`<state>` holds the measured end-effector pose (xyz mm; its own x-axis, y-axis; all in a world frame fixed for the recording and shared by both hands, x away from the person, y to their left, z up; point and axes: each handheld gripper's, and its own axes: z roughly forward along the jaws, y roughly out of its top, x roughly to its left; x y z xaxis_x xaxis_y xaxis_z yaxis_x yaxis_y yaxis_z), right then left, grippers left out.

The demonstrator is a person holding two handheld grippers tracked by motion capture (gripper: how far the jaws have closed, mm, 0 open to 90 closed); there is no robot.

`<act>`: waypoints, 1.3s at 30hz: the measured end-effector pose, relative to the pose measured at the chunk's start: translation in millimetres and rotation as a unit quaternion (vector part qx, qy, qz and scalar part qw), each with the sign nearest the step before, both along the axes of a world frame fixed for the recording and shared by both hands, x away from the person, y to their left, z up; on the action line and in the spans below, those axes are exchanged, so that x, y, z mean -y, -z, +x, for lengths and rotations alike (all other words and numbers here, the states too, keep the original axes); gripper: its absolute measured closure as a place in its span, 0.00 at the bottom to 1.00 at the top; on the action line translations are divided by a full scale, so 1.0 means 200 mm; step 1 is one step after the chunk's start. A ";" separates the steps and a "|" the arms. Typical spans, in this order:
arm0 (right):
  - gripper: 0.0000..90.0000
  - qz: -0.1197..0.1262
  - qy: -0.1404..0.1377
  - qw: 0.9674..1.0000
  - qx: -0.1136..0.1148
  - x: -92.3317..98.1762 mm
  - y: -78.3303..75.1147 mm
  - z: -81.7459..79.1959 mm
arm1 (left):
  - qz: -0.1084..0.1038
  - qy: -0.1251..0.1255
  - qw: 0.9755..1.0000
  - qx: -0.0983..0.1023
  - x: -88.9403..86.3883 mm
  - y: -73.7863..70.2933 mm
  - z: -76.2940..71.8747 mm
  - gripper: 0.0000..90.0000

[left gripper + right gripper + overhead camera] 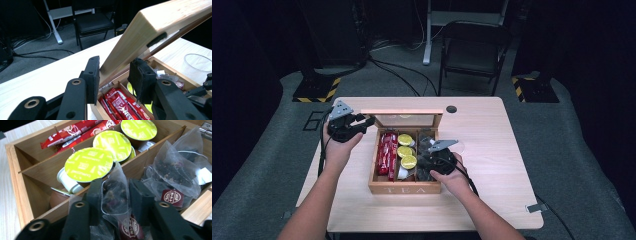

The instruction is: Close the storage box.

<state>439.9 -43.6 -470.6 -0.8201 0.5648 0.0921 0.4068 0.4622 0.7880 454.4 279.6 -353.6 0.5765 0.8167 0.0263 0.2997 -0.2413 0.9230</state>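
A wooden tea box (pixel 404 189) stands open in the middle of the table. Its glass-paned lid (pixel 402 112) is tilted up, and my left gripper (pixel 366 121) is shut on the lid's left end; the wooden lid edge (pixel 160 22) runs between the pads of the left gripper (pixel 113 72). Red sachets (pixel 75 133) fill the left compartment and yellow-green capsules (pixel 88 164) the middle one. My right gripper (pixel 427 150) reaches down into the right compartment. There the right gripper (pixel 116 185) is shut on a clear pyramid tea bag (pixel 113 200), with more tea bags (pixel 175 175) beside it.
A clear round cup (pixel 200 65) sits on the table (pixel 502 150) just right of the box. A black grommet (pixel 451 109) is set in the table's far edge. A black folding chair (pixel 472 50) and cables lie beyond the table.
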 end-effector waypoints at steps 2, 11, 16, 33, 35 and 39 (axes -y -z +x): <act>0.79 -0.003 0.000 1.000 0.002 0.00 0.00 -0.01 | 0.000 0.000 1.000 0.000 0.00 0.00 0.00 0.68; 0.98 0.010 -0.002 1.000 0.012 0.03 -0.02 -0.02 | -0.001 -0.001 1.000 0.001 0.00 0.00 0.00 0.68; 1.00 0.016 -0.005 1.000 0.014 0.03 -0.03 -0.02 | -0.001 -0.001 1.000 0.000 0.00 0.00 0.00 0.68; 1.00 0.040 -0.005 0.999 0.031 0.07 -0.12 -0.03 | -0.002 -0.002 1.000 0.000 0.00 0.00 0.00 0.68; 1.00 0.042 -0.004 0.998 0.037 0.08 -0.13 -0.04 | -0.002 -0.002 1.000 0.000 0.00 0.00 0.00 0.68; 1.00 0.050 -0.001 0.998 0.038 0.10 -0.17 -0.05 | -0.001 -0.001 1.000 -0.001 0.00 0.00 0.00 0.68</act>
